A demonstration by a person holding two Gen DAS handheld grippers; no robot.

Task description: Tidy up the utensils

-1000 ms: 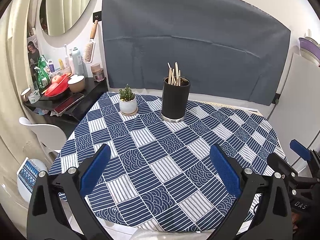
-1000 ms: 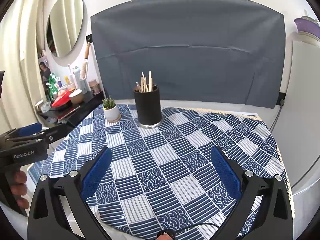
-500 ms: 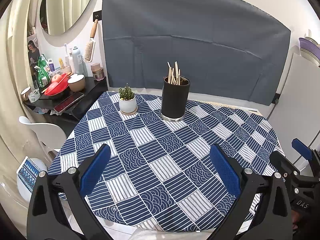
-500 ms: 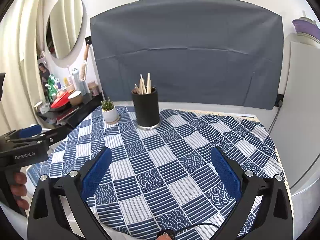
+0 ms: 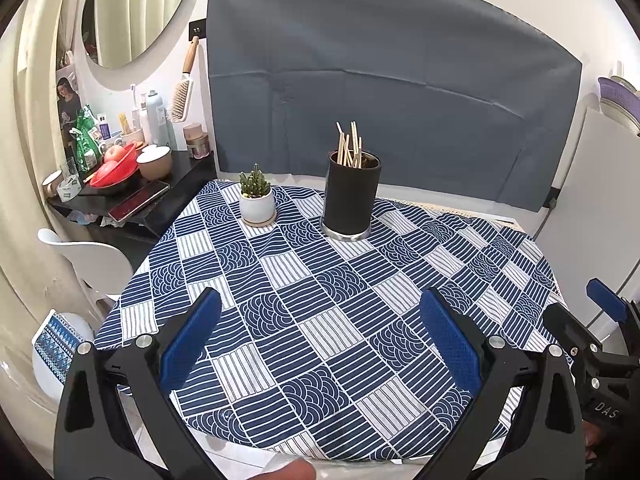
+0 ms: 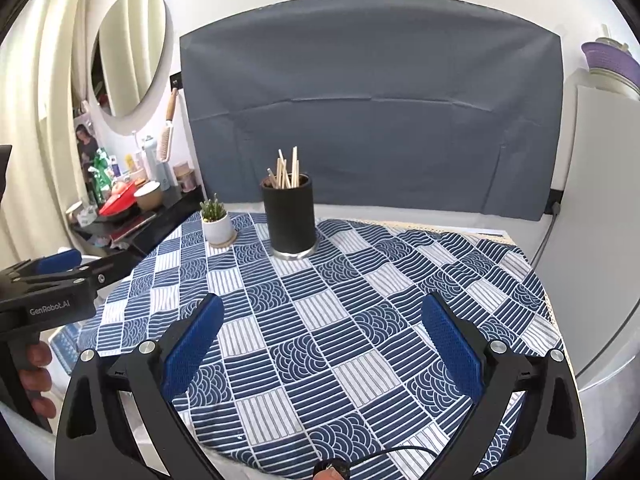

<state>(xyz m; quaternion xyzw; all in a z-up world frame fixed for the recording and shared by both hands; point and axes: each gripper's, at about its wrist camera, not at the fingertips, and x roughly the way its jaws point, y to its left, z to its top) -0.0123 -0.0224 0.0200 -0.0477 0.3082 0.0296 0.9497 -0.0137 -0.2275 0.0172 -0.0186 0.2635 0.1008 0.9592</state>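
Observation:
A black cylindrical holder (image 5: 351, 196) (image 6: 291, 220) stands at the far side of the round table and holds several wooden chopsticks (image 5: 349, 148) (image 6: 286, 170) upright. My left gripper (image 5: 320, 312) is open and empty over the table's near edge. My right gripper (image 6: 320, 312) is open and empty over the near edge too. The left gripper also shows at the left edge of the right wrist view (image 6: 52, 276). The right gripper shows at the right edge of the left wrist view (image 5: 600, 320).
A small cactus in a white pot (image 5: 257, 202) (image 6: 217, 224) stands left of the holder. The table wears a blue-and-white patterned cloth (image 5: 340, 300) (image 6: 340, 300). A dark side shelf (image 5: 120, 196) with a red bowl and bottles is at the left, a white chair (image 5: 88, 256) below it.
Both views have drawn back a little from the table; the holder and the plant look slightly farther. Both grippers stay open and empty.

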